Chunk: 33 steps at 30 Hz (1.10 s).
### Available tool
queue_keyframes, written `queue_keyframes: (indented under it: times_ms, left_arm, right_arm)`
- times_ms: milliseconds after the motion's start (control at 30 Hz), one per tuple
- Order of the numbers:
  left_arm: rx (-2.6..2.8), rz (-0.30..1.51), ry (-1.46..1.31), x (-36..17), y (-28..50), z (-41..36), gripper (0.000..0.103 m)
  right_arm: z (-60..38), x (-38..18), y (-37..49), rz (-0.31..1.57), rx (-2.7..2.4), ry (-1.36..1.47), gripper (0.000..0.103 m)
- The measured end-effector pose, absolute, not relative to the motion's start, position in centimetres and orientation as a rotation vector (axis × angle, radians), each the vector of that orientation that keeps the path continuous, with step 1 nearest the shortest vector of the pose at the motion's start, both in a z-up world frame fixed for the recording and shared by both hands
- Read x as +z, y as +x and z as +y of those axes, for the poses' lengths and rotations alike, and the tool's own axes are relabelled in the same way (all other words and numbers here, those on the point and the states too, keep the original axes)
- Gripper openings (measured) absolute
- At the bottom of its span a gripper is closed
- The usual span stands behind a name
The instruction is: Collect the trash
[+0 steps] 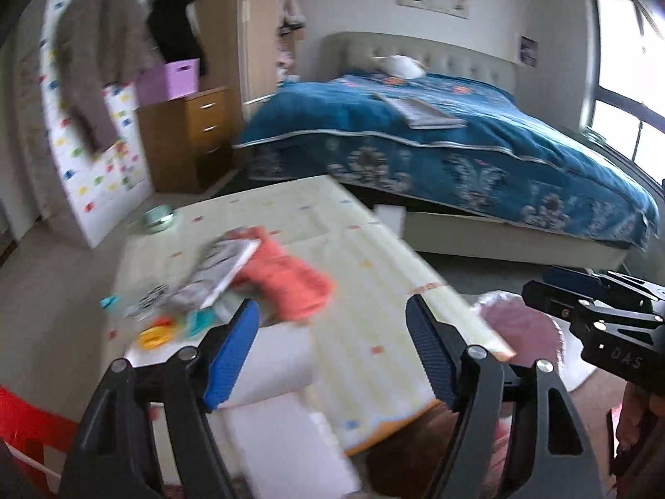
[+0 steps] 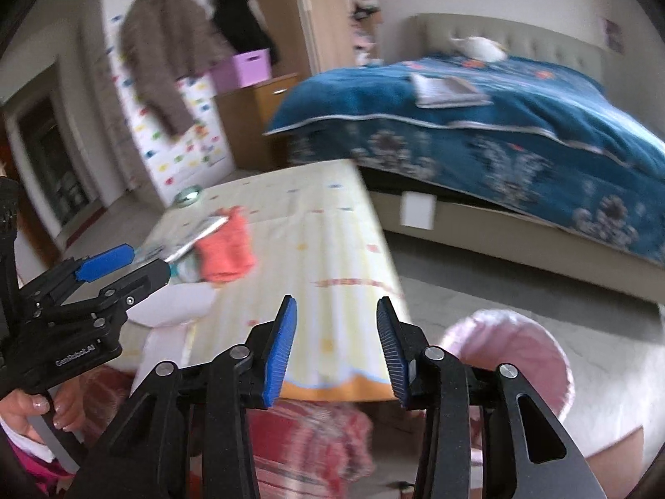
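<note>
Left claw (image 1: 332,349) wide, holding nothing, over the worktop (image 1: 365,274). Right claw (image 2: 336,349) wide too, nothing held. Pink bin (image 2: 507,357) beside worktop.

Crumpled white trash (image 1: 270,357) (image 2: 174,303) — near table edge, beside orange cloth (image 1: 286,278) (image 2: 224,245)

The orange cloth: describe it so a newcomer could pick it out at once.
Start at the pale yellow table in front of the blue bed. On the table's left side lies a cluttered pile; the orange cloth is its rightmost piece, beside a grey booklet. It is the only large coral-orange thing there.
</note>
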<state>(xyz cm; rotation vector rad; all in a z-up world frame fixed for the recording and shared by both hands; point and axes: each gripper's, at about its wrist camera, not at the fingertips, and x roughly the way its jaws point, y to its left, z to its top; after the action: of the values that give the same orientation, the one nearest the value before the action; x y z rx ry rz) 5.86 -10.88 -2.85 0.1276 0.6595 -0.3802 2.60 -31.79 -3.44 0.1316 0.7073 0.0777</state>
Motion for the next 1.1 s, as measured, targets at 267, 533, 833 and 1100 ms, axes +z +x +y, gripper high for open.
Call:
queue_keyframes:
  times_ms: [267,533,833,1100]
  left_arm:
    - [-0.191,0.671,0.082,-3.9,6.2,-1.8,0.076]
    - [-0.073,0.724,-0.001,-5.7,6.6,4.5,0.076]
    - [-0.069,0.705,-0.013,-5.6,4.0,4.9,0.076]
    - [-0.064,0.716,-0.026,-6.8,0.9,5.1,0.076]
  right_arm:
    - [-24.7,-4.0,4.8,0.749,0.193,0.05,0.056]
    - [-19.9,-5.8,6.0,0.816,0.256,0.007,0.057]
    - [-16.3,-7.9,3.7,0.844,0.304,-0.024,0.068]
    - [-13.5,-10.8,1.0,0.897,0.33,-0.041,0.081]
